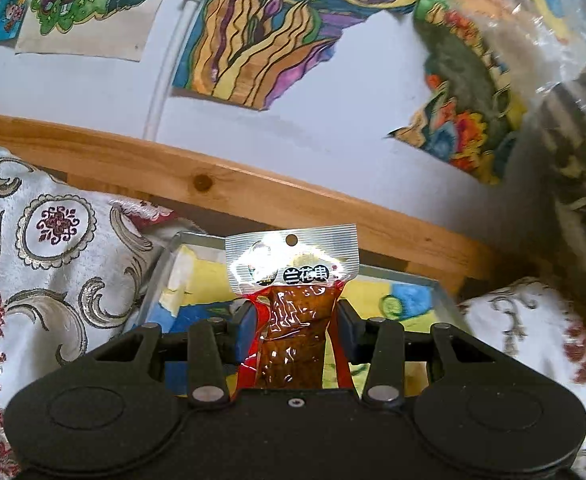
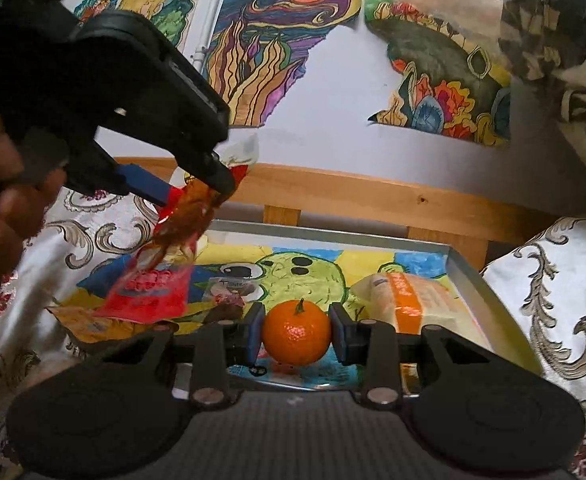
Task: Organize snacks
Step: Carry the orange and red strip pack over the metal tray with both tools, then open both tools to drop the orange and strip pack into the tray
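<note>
Two grippers are both loaded above a metal tray (image 2: 477,276) lined with a coloured drawing. Left gripper (image 1: 295,330) has its fingers clamped on a snack pack (image 1: 293,280) with a silver top and brown contents, held upright in the air over the tray's left part. Right gripper (image 2: 295,332) has its fingers closed on a tangerine (image 2: 296,332), stem up, above the tray's near edge. On the tray lie a red packet (image 2: 149,292), a small packet (image 2: 231,288) and a yellow-orange packet (image 2: 409,300) at right. Patterned cloth (image 2: 553,300) surrounds the tray.
</note>
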The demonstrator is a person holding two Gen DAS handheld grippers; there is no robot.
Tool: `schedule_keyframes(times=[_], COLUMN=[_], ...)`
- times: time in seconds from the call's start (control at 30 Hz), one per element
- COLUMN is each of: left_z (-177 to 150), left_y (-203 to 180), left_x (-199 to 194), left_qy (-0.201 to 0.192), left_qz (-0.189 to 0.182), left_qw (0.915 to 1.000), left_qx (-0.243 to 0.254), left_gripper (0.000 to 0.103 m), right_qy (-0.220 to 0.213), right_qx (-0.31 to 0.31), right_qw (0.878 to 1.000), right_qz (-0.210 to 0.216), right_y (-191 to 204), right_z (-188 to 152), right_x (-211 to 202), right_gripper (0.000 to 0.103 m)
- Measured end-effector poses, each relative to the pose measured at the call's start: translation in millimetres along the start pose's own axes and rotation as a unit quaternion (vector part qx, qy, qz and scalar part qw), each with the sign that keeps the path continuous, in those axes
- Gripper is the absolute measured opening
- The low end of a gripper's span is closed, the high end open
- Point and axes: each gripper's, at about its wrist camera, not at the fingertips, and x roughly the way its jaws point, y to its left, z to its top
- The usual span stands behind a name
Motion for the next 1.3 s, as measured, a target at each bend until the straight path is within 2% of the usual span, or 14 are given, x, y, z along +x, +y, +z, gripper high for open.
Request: schedule_keyframes(times=[0.27, 0.43, 0.47, 0.5, 0.57, 0.6, 0.63, 0.7, 0.83, 0.9, 1.0, 1.07, 1.3], left_z=[-11.1, -13.5, -14.5, -15.9, -18.4, -18.8, -19.1, -18.5, -15.5, -13.9, -12.7, -12.5, -24.0], left_y=[5.9, 5.0, 4.7, 4.7, 6.0, 6.8, 7.3, 8.4, 11.6, 12.7, 18.0, 21.7, 32.4], left_x=[22.4, 28.6, 29.9, 31.5, 29.9, 27.8, 24.3, 14.9, -10.2, -24.9, -52.4, -69.8, -132.2], left_qy=[0.009, 0.013, 0.015, 0.021, 0.022, 0.021, 0.018, 0.007, -0.005, -0.012, -0.025, -0.029, -0.031], left_qz=[0.028, 0.046, 0.050, 0.057, 0.065, 0.065, 0.068, 0.073, 0.068, 0.076, 0.077, 0.078, 0.089], left_qw=[0.9996, 0.9987, 0.9985, 0.9980, 0.9975, 0.9975, 0.9974, 0.9973, 0.9977, 0.9970, 0.9967, 0.9965, 0.9956], left_qx=[0.005, 0.014, 0.017, 0.020, 0.018, 0.016, 0.014, 0.010, 0.006, 0.006, -0.002, -0.006, -0.005], left_gripper=[0.046, 0.050, 0.054, 0.059, 0.064, 0.071, 0.076, 0.086, 0.093, 0.101, 0.102, 0.102, 0.102], right_qy=[0.012, 0.014, 0.013, 0.012, 0.009, 0.007, 0.005, 0.002, -0.012, -0.017, -0.025, -0.030, -0.032], right_qx=[0.014, 0.012, 0.010, 0.009, 0.006, 0.003, 0.001, 0.002, 0.010, 0.013, 0.007, 0.000, 0.011], right_qw=[1.000, 1.000, 1.000, 1.000, 1.000, 1.000, 1.000, 1.000, 1.000, 1.000, 1.000, 0.999, 0.999], right_qz=[0.002, 0.004, 0.006, 0.008, 0.008, 0.007, 0.005, 0.000, -0.006, -0.008, -0.012, -0.014, -0.009], right_y=[-0.2, 1.6, 2.3, 3.0, 3.7, 4.3, 4.7, 4.3, 3.4, 5.0, 9.4, 13.4, 21.4], right_z=[-1.6, -0.9, -0.7, -0.1, 1.4, 2.2, 3.2, 5.9, 15.5, 21.9, 31.2, 37.8, 53.0], right_x=[8.5, 11.8, 11.8, 11.5, 10.1, 8.8, 7.8, 4.5, -9.6, -20.7, -40.5, -54.2, -108.1], right_gripper=[0.039, 0.040, 0.045, 0.054, 0.061, 0.062, 0.064, 0.073, 0.086, 0.093, 0.101, 0.102, 0.103])
